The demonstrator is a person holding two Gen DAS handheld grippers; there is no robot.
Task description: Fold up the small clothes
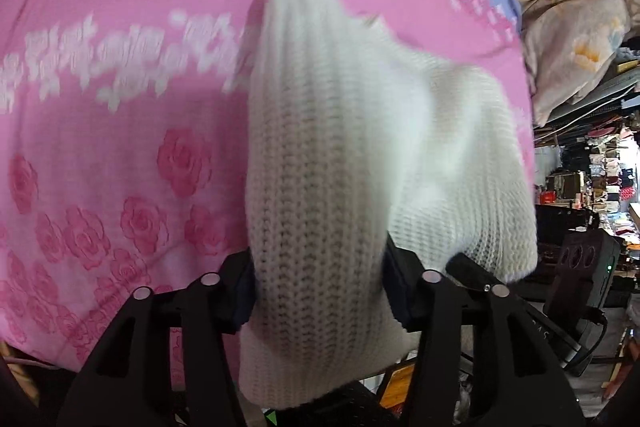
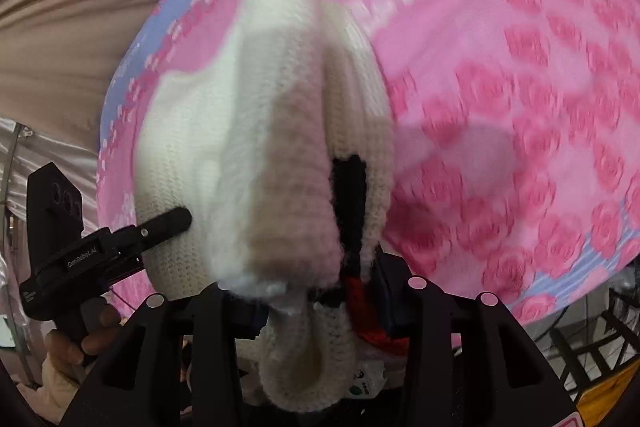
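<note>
You hold the sweater (image 1: 320, 195) bunched over the sheet (image 1: 120, 75), left gripper (image 1: 318, 291) and right gripper (image 2: 320, 301) both clamped on it; no fold laid yet.

"GenRobot.AI" on left claw (image 2: 180, 221) body

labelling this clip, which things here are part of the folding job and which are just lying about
Part of the job:
- white knitted garment with black and red patches, held up over the bed
- left claw, shut on it
- right claw, shut on it
- pink rose-patterned bedspread, the surface under it

Just lying about:
- beige draped curtain
- cluttered shelves
- floral pillow
</note>
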